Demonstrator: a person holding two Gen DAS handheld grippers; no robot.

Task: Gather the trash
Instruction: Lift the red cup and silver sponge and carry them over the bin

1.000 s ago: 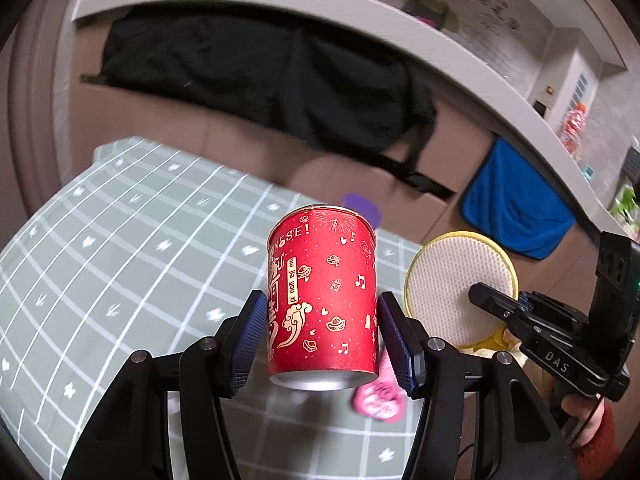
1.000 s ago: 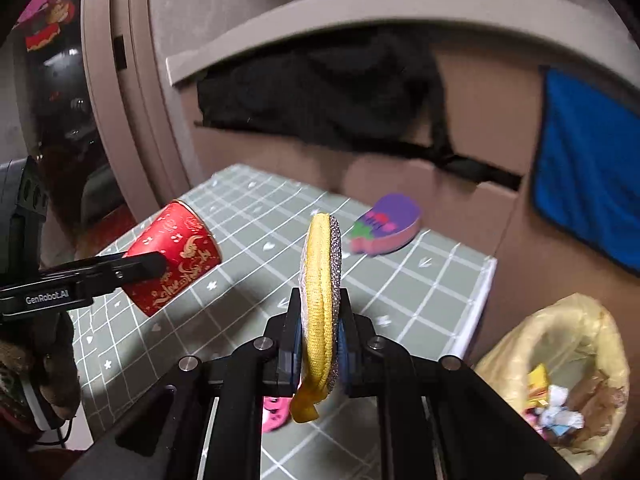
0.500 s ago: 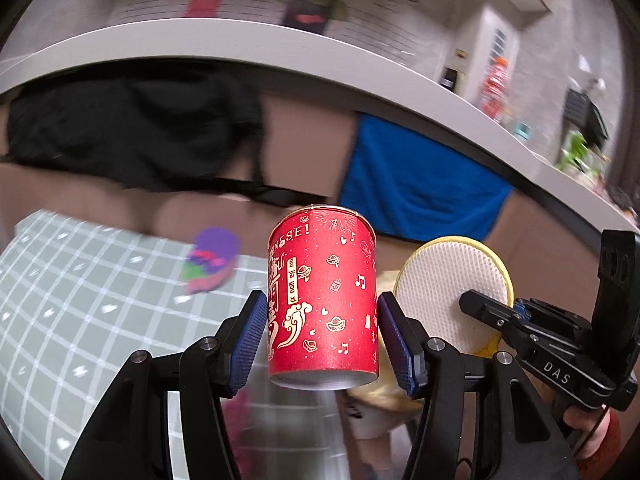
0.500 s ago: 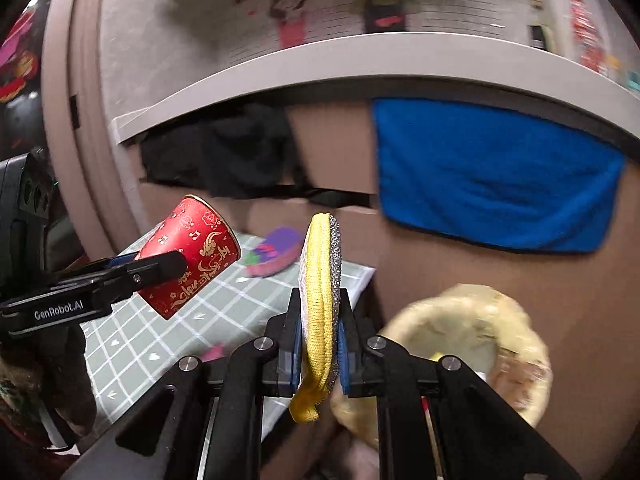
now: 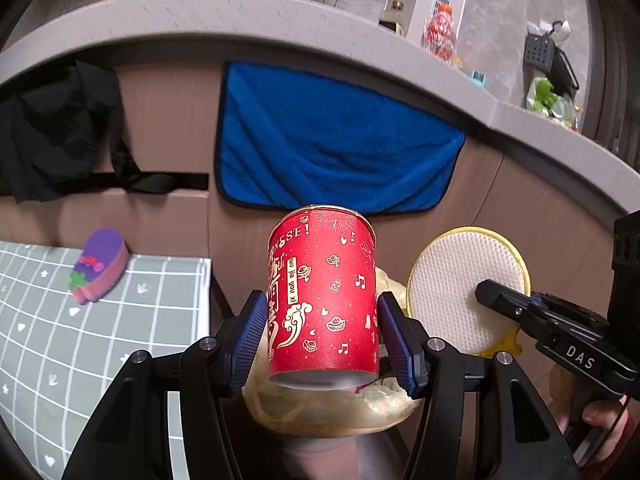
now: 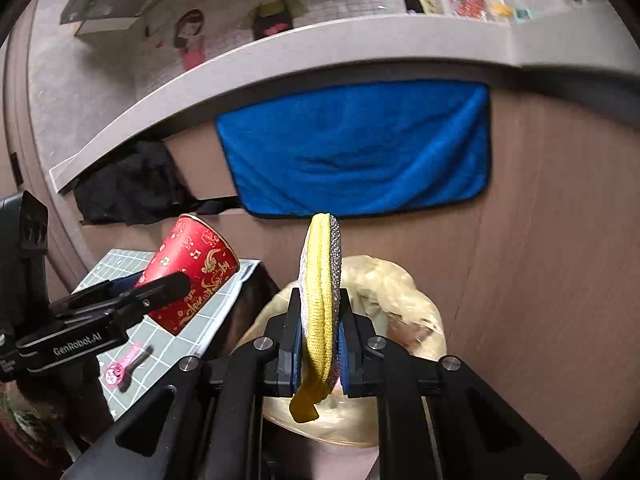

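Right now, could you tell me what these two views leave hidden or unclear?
- Bin bag contents: left view, hidden behind the cup and jaws.
- Bag's near rim: right view, behind the scrubber.
- Pink item on the mat: right view, blurred.
- Shelf bottles: left view, too small.

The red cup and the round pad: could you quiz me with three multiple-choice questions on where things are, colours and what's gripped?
1. Where does the purple eraser-like toy lie?
A. on the checked green mat
B. in the bin bag
C. on the shelf

2. What colour is the cloth hanging on the cabinet front?
A. red
B. blue
C. white

3. How is the round yellow pad held?
A. lying loose
B. balanced on the cup
C. clamped edge-on in the right hand-held gripper

Answers: 1 A, it rests on the mat; 2 B, plainly blue; 3 C, both pads press its sides.
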